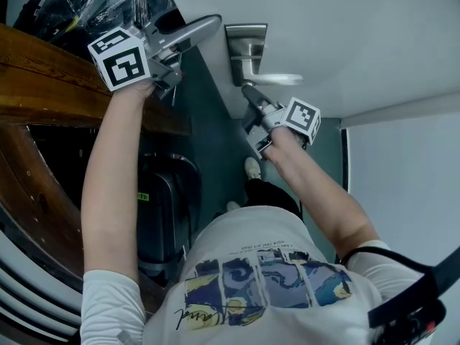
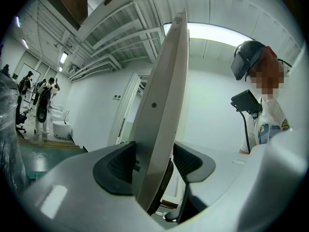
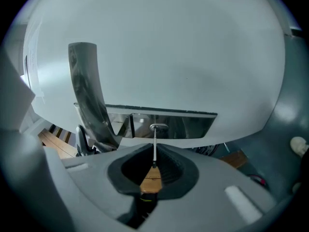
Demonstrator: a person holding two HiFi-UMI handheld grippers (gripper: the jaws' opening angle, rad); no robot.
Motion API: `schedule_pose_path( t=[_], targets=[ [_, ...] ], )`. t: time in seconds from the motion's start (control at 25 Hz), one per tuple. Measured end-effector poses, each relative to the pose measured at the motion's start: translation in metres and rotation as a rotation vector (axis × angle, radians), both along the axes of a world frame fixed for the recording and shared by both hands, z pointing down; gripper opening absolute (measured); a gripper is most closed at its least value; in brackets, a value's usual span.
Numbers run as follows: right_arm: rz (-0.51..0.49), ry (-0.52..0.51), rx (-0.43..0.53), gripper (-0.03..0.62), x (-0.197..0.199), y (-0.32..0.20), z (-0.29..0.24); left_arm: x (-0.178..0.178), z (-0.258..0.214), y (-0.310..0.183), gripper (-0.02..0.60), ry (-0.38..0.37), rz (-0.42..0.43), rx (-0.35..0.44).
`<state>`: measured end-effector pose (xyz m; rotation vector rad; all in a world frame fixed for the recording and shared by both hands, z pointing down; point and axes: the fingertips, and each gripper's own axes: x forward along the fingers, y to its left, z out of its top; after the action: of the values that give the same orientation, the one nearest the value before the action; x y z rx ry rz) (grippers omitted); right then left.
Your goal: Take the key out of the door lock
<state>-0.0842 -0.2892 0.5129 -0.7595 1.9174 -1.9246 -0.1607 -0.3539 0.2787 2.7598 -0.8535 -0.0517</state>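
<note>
Head view looks down a smooth white door [image 1: 323, 42], whose narrow edge runs up between the two arms. A heavy dark-brown wooden beam [image 1: 43, 77] lies close along the left forearm. The right arm has open air all round it.

A flat, brushed-silver lever handle [image 1: 188, 34] juts from the far face of the door. The left claw [image 1: 167, 52] is clamped across it. In the left gripper view this long lever [image 2: 161, 95] rises edge-on between the black ribbed pads [image 2: 116, 170], which sit against its two faces at a middling spread.

On the near face a rectangular brushed-steel plate [image 1: 246, 38] carries a second, rounded silver lever [image 1: 277, 79]. The right claw [image 1: 249, 90] reaches in just under that lever. In the right gripper view the lever [image 3: 89, 91] curves off to the left, clear of the claw.

The same view shows the mirror-like plate [image 3: 183, 124] with a small round lock cylinder [image 3: 158, 127] in it. The thin silver key [image 3: 154, 146] shows edge-on as a slim, straight metal line. Its far end is seated in the cylinder and its near end is pinched where the right claw [image 3: 154, 167] has its pads drawn almost together. The key is still in the lock. Bare white door surface lies above the plate.
</note>
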Motion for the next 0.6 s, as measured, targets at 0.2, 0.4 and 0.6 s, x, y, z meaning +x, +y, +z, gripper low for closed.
schedule_pose_path(
  t=[0.2, 0.4, 0.6],
  targets=[
    [0.004, -0.017, -0.020, 0.025, 0.0008, 0.0045, -0.0033, 0.0002, -0.0023, 0.0019, 0.249, -0.009, 0.003, 0.000],
    [0.016, -0.022, -0.038, 0.025, 0.0024, 0.0063, -0.0036, 0.0007, -0.0025, 0.0025, 0.247, -0.013, 0.006, -0.005],
    [0.013, -0.036, -0.055, 0.025, 0.0021, 0.0063, -0.0025, 0.0006, -0.0006, 0.0009, 0.247, -0.014, 0.005, -0.010]
  ],
)
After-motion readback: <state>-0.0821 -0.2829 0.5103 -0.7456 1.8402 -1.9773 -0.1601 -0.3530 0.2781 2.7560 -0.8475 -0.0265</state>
